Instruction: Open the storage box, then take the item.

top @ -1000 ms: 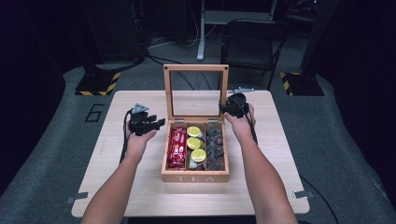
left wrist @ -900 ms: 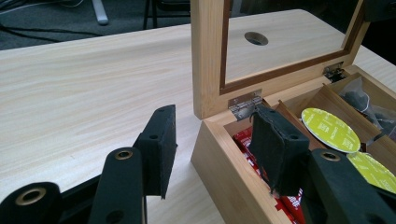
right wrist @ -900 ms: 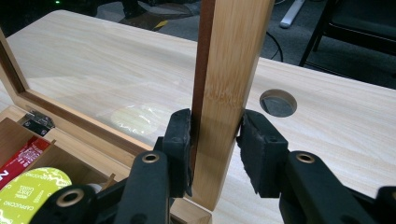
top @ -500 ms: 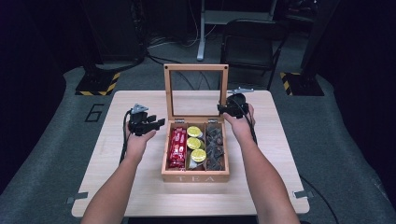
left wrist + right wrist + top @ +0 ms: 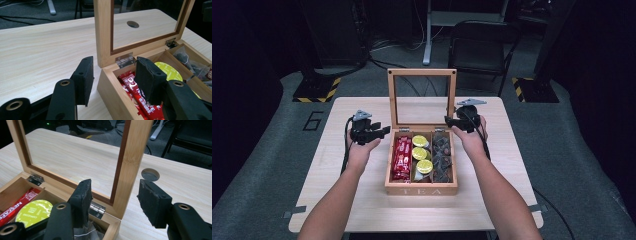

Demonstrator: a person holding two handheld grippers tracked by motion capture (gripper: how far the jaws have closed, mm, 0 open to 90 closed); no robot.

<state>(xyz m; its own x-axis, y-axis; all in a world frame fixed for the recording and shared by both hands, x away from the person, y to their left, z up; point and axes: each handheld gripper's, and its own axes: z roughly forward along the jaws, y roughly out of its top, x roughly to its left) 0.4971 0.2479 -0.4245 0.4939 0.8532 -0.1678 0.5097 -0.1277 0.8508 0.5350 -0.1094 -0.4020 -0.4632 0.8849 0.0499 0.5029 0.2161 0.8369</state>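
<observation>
A wooden tea box (image 5: 421, 190) stands mid-table with its glass lid (image 5: 422, 72) upright. Inside lie red packets (image 5: 402, 157), yellow pods (image 5: 421, 154) and dark tea bags (image 5: 442, 155). My left gripper (image 5: 382, 131) is at the box's back left corner. Its jaws (image 5: 113, 62) are open astride the left wall, one pad outside, one over the red packets (image 5: 140, 100), neither pressing. My right gripper (image 5: 449, 120) is at the lid's right edge. Its jaws (image 5: 115, 184) have just been opening, and the lid's frame post (image 5: 132, 157) stands between them untouched.
The light wooden table (image 5: 362, 200) has a round cable hole (image 5: 150, 174) behind the box. A black chair (image 5: 482, 45) and stands with hazard-striped bases (image 5: 317, 90) sit on the grey floor beyond the far edge.
The right gripper has eased slightly toward me beside the lid's right edge. The lid stays upright and the left hand has kept still.
</observation>
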